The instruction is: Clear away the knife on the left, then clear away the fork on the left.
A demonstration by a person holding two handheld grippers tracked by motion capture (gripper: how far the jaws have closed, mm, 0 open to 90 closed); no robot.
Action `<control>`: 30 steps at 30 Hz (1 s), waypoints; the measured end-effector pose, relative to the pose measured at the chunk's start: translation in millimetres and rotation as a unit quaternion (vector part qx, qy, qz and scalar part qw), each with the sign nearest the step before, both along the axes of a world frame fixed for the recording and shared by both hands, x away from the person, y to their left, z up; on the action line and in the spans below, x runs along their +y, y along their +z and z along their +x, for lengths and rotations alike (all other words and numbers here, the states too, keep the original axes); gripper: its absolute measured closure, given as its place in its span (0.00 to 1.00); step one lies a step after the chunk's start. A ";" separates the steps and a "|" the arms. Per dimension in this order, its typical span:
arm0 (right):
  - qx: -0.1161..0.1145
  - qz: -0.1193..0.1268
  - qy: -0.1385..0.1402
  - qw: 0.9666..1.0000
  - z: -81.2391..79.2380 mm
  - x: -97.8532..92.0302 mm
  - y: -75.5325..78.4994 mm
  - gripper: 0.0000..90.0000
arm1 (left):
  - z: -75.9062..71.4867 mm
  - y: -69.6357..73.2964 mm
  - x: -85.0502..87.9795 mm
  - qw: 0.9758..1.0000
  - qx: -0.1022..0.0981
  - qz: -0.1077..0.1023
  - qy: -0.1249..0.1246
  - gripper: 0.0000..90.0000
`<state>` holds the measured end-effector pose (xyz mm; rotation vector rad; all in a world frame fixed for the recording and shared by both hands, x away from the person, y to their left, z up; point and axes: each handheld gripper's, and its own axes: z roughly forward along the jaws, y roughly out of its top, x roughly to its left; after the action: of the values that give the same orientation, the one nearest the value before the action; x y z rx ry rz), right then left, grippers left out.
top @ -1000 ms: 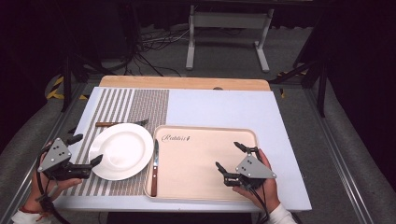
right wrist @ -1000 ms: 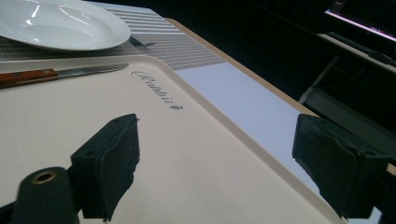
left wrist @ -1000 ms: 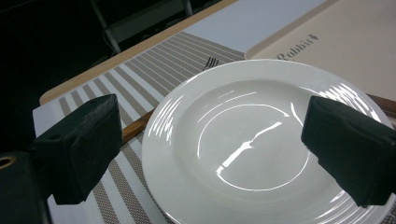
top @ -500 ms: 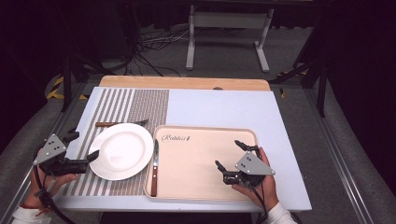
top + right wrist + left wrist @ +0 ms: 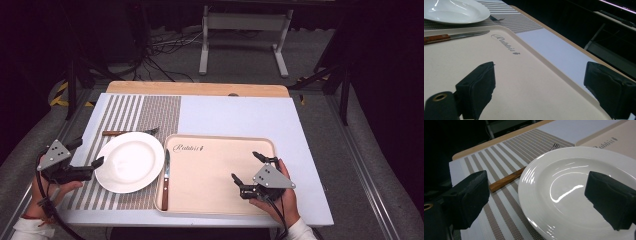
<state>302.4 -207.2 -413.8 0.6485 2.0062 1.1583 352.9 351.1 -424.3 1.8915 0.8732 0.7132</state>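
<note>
Beige tray (image 5: 215, 172) — script "Rabbit" logo (image 5: 188, 148)

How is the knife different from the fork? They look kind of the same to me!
The knife lies in the tray, along its left edge, all in plain sight. The fork lies on the striped mat, partly tucked behind the plate. The knife points away from the person; the fork lies crosswise. Both have brown wooden handles.

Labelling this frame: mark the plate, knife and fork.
plate (image 5: 129, 161), high view, centre of its well.
knife (image 5: 164, 187), high view, wooden handle on the tray's left edge.
fork (image 5: 116, 133), high view, wooden handle beyond the plate.
</note>
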 end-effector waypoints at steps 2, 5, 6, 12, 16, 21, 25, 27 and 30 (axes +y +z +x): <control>0.001 0.000 0.001 1.000 -0.1 0.3 0.6 0.13 | 3.3 0.7 2.3 1.000 0.001 0.000 -0.002 0.08; 0.004 0.001 0.001 1.000 0.7 0.2 0.3 0.13 | 9.0 3.3 5.9 1.000 0.000 -0.004 0.001 0.08; 0.004 0.000 0.001 1.000 1.0 0.0 0.2 0.13 | 10.9 4.5 6.8 1.000 0.001 -0.005 0.003 0.08; 0.014 0.005 -0.001 1.000 2.5 -0.7 -0.8 0.13 | 27.7 11.3 12.9 1.000 0.006 0.005 -0.010 0.10; 0.018 0.002 -0.003 1.000 4.7 0.5 -2.4 0.13 | 48.3 12.4 17.5 1.000 0.020 0.013 0.000 0.12; 0.020 -0.004 0.001 1.000 5.2 3.0 -2.1 0.13 | 71.8 5.3 17.2 0.998 0.043 0.036 0.004 0.16; 0.031 -0.007 0.004 0.999 7.7 4.0 -4.0 0.13 | 90.9 -2.2 15.3 0.996 0.070 0.044 0.011 0.16; 0.035 -0.010 0.005 0.999 7.5 3.9 -5.2 0.13 | 99.2 -5.8 15.7 0.995 0.083 0.049 0.019 0.17; 0.040 -0.010 0.006 0.999 6.6 2.4 -7.5 0.13 | 111.9 -9.7 16.0 0.992 0.104 0.064 0.031 0.17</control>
<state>309.0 -204.8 -421.4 0.6833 2.0889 1.1333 464.8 367.1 -434.0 2.0889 1.0413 0.6289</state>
